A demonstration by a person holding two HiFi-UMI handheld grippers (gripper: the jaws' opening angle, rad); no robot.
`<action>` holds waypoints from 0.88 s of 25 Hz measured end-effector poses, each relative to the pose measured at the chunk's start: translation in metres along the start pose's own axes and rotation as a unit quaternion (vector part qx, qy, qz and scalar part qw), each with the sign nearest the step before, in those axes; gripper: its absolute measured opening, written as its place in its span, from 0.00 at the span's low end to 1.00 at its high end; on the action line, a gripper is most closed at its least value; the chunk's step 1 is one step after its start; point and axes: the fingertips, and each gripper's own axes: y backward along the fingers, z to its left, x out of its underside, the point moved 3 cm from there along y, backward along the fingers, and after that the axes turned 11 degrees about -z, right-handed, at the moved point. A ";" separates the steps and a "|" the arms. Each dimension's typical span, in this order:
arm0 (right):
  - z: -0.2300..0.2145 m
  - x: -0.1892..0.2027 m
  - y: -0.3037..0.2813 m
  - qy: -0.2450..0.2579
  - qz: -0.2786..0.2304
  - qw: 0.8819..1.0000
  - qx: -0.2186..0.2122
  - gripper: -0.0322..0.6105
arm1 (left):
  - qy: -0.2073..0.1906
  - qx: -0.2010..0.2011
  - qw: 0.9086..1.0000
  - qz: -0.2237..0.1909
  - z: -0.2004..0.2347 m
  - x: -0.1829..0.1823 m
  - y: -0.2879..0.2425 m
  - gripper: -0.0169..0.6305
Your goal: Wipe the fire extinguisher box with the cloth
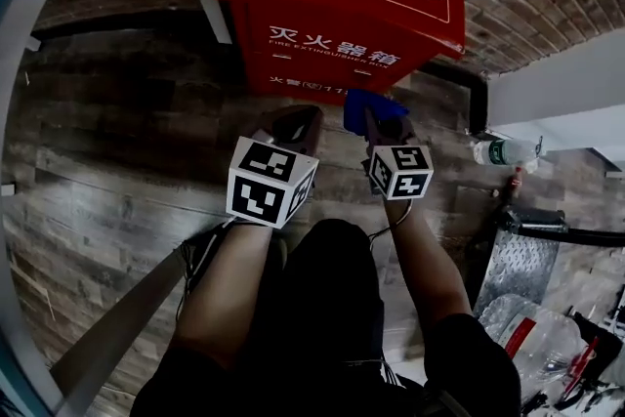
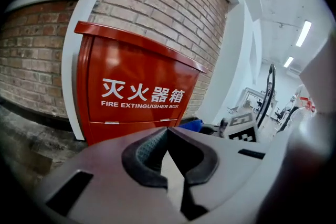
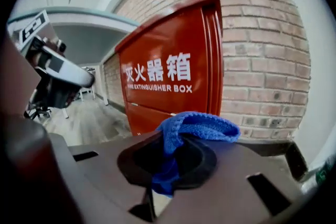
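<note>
wooden floor (image 1: 117, 171); cloth (image 3: 202, 126), perhaps folded, half hidden in right gripper (image 3: 169, 159).

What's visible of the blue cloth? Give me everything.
The cloth is bright blue, with a knitted or looped, microfibre-like texture. It is bunched, not spread flat: one fold is clamped between the jaws of the right gripper, a rounded lobe bulges out past them, and a darker tail hangs below. It sits low in front of the red fire extinguisher box; whether it touches the box cannot be told. Only the gripper visibly touches it.
</note>
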 end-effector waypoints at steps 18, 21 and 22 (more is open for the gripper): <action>0.015 -0.252 0.132 -0.034 -0.084 0.995 0.034 0.11 | 0.037 0.006 0.999 0.006 -0.086 -0.146 0.022 0.02; 0.028 -0.326 0.167 -0.036 -0.082 0.996 0.030 0.12 | 0.027 0.014 0.999 0.020 -0.126 -0.207 0.057 0.02; 0.034 -0.352 0.181 -0.036 -0.082 0.996 0.028 0.11 | 0.023 0.017 0.999 0.024 -0.139 -0.228 0.071 0.02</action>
